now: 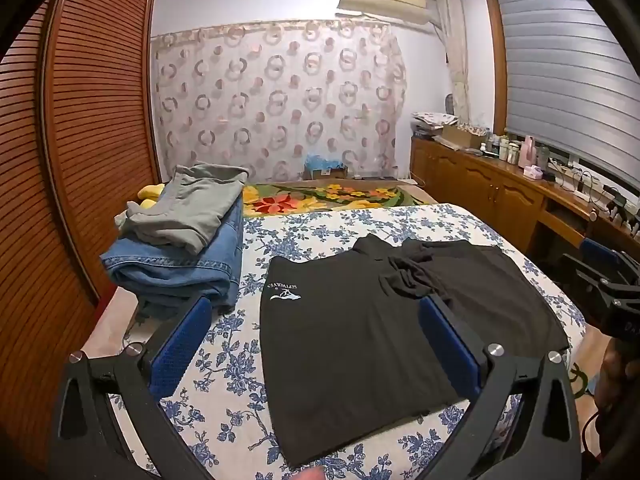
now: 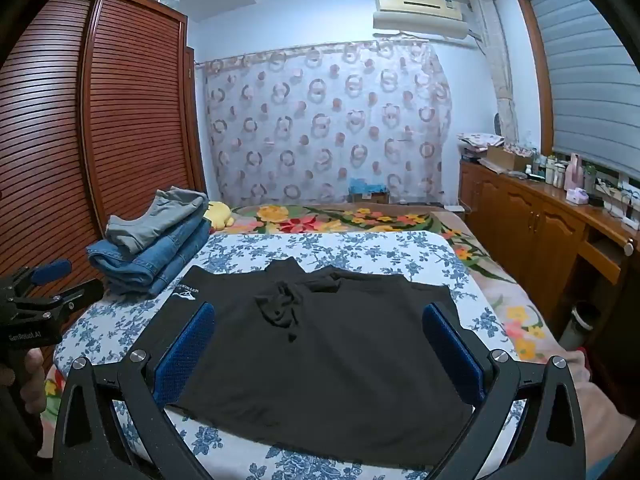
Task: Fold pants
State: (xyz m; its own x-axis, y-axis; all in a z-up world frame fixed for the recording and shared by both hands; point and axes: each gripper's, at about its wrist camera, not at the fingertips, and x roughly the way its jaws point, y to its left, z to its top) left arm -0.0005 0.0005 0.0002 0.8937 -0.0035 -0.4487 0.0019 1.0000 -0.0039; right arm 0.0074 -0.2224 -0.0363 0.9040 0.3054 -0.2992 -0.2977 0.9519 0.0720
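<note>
I am holding my left gripper (image 1: 316, 344) and right gripper (image 2: 320, 344) spread wide, grasping nothing, hovering over the black pants (image 2: 320, 360) lying flat on the floral sheet (image 2: 360, 248).

A home bedroom is showing itself: a floral-sheeted bed (image 2: 360, 248), louvred wardrobe (image 2: 132, 112) (wooden), curtain (image 2: 324, 120), air conditioner (image 2: 420, 12).
</note>
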